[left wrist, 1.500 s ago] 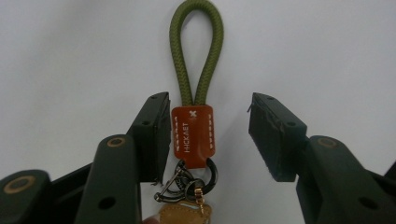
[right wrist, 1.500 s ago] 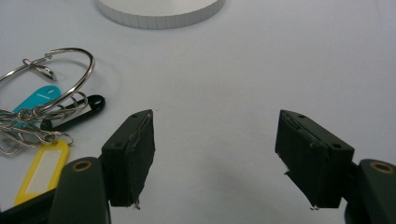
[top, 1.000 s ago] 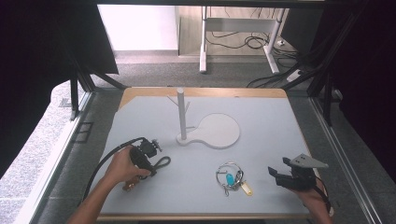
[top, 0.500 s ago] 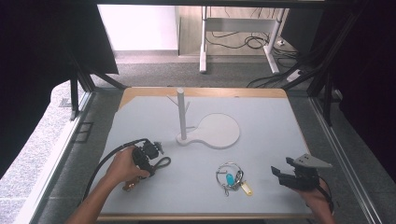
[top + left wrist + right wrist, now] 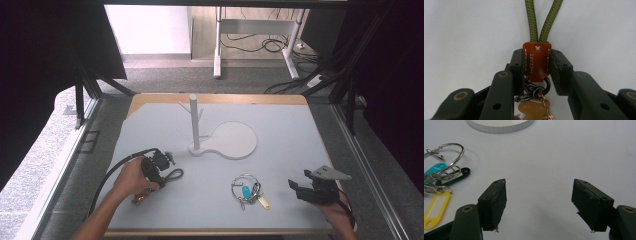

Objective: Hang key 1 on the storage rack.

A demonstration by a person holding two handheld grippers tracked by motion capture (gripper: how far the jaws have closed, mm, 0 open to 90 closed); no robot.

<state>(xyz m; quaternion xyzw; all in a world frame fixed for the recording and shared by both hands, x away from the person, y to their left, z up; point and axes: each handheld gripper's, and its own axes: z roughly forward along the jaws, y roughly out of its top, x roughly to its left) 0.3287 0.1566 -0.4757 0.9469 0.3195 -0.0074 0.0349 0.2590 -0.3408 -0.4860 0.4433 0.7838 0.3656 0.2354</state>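
Near table's left front, left gripper (image 5: 537,65) jaws just closed on leather tab (image 5: 537,61) (probably keychain's); right gripper (image 5: 539,205) jaws open.

We read one word, "HCKAET", stamped in pale letters running lengthwise along the brown leather tab (image 5: 537,61) that binds the green cord (image 5: 543,20). A small stitched cross sits at the tab's top. We find nothing else legible.

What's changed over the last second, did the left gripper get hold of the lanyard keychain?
Yes. The left gripper has just been closing and its pads now clamp the brown leather tab of the lanyard keychain. The right gripper stayed open beside the key ring bundle. Both hands and the peg stand kept their places.
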